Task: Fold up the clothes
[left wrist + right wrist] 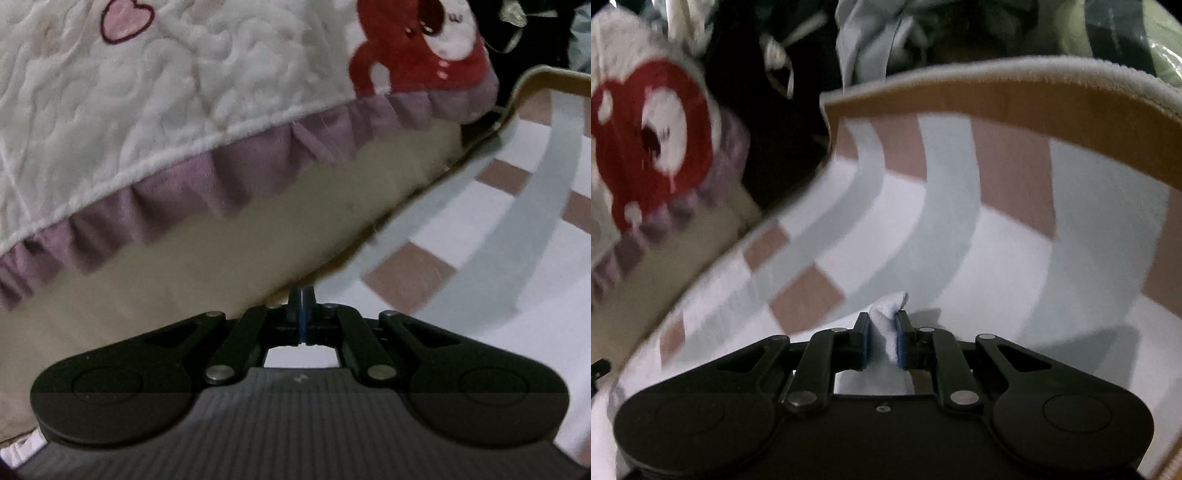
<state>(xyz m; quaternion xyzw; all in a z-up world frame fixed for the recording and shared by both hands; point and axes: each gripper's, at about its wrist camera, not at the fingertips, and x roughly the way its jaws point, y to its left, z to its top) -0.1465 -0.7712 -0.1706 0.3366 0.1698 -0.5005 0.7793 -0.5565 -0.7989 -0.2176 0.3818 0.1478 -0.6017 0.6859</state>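
Right claw (882,336) pinches checked towel (997,236) fold; left claw (302,314) pressed together, seemingly empty. Soft, limp: grip corners.

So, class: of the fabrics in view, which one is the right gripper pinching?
The checked cloth with grey, white and brown blocks: a fold sits between the right gripper pads. The white quilt with the red figure lies apart.

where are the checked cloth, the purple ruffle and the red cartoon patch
checked cloth (1008,240): right wrist view, white square mid-cloth
purple ruffle (177,192): left wrist view, middle of the frill
red cartoon patch (469,62): left wrist view, red body
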